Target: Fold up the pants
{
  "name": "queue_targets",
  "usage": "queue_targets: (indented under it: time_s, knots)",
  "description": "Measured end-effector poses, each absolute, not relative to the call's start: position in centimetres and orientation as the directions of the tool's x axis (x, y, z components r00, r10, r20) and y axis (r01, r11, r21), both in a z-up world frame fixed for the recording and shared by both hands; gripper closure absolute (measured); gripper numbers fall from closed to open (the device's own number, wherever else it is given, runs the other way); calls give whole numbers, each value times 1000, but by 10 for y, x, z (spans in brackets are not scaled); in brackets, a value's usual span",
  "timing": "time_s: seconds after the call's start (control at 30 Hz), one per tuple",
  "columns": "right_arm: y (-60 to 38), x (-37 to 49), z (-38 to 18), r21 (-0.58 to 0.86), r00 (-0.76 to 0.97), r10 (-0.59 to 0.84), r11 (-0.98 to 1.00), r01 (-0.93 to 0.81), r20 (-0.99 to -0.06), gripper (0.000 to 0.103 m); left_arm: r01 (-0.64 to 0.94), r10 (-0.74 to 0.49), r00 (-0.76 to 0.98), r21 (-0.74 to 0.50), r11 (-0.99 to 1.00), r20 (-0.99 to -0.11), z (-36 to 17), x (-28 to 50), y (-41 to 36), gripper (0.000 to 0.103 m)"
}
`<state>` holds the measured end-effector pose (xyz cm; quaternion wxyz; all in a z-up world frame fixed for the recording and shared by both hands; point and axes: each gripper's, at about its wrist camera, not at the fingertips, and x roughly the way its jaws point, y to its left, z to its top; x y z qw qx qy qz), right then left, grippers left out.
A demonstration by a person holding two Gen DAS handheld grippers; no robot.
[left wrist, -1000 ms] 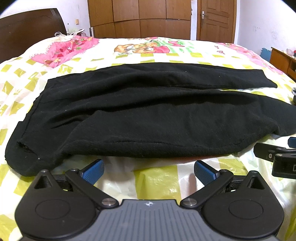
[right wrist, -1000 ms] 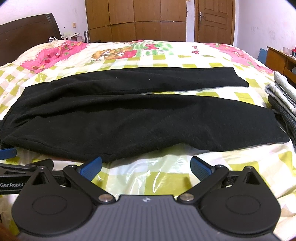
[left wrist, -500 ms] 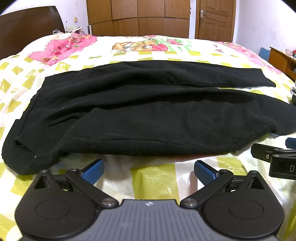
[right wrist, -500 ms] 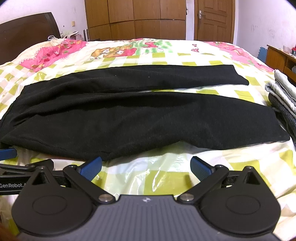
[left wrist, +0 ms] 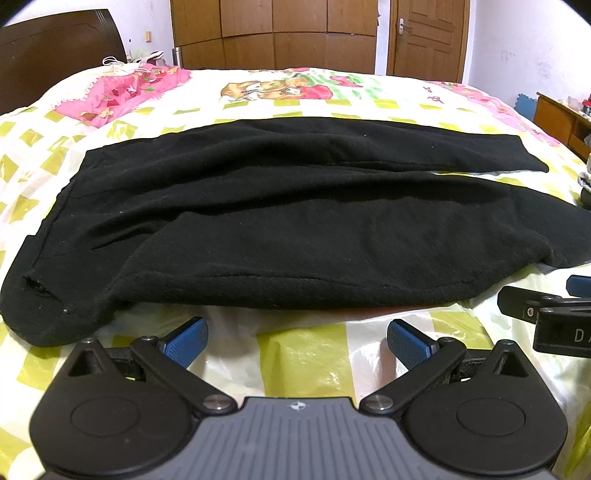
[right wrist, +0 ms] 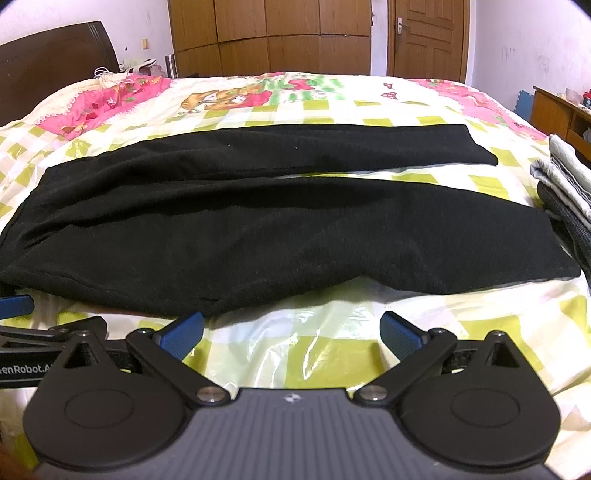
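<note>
Two markings are legible: "enRobot.A" on the left gripper (right wrist: 33, 354) body seen from the right wrist view, and "DA" on the right gripper (left wrist: 554, 321) body seen from the left. Black pants (left wrist: 295, 221) lie spread flat across the bedsheet (left wrist: 306, 350), waist to the left, legs to the right. Both grippers sit just short of the near hem, blue pads (right wrist: 183, 334) wide apart, gripping nothing

Both wrist cameras sit low at the near bed edge, side by side, facing the brown wooden wardrobe (left wrist: 273, 33); both share the nearby black knit pants (left wrist: 295, 221)
</note>
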<state>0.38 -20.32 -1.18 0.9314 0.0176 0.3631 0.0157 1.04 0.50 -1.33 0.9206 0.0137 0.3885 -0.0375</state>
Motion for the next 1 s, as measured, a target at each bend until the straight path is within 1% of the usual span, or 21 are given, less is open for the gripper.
queue_targets:
  time_s: [0.7, 0.87, 1.0]
  knots:
    - [-210, 8, -14, 55, 731, 41, 998, -5, -681, 2, 121, -90, 692, -8, 993, -717, -13, 11, -3, 0]
    - [-218, 9, -11, 71, 735, 31, 997, 24, -678, 2, 157, -113, 709, -2, 988, -696, -5, 14, -12, 0]
    - [-242, 14, 0, 112, 744, 15, 990, 80, -668, 3, 180, -149, 718, -26, 983, -679, 2, 21, -18, 0]
